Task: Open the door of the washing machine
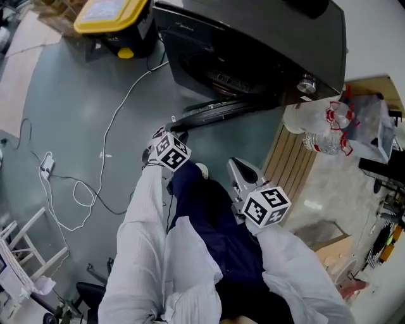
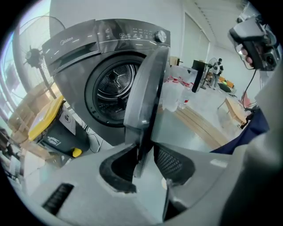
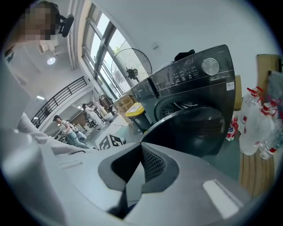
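The dark grey washing machine (image 1: pixel 253 44) stands at the top of the head view, and its round door (image 1: pixel 221 109) swings out toward me. In the left gripper view the door (image 2: pixel 148 88) stands edge-on beside the bare steel drum (image 2: pixel 116 86). My left gripper (image 2: pixel 143 161) is shut on the door's lower free edge, a pad on each side; in the head view this left gripper (image 1: pixel 172 131) is at the door's left tip. My right gripper (image 1: pixel 239 169) hangs below the door, apart from it. This right gripper (image 3: pixel 139 170) is shut and holds nothing, and it faces the door (image 3: pixel 194 128).
A black bin with a yellow lid (image 1: pixel 114 19) sits left of the machine. A white cable (image 1: pixel 107 145) snakes over the grey floor. Clear plastic bottles (image 1: pixel 329 126) and a slatted wooden board (image 1: pixel 291 158) lie at the right. A white rack (image 1: pixel 25 247) stands at lower left.
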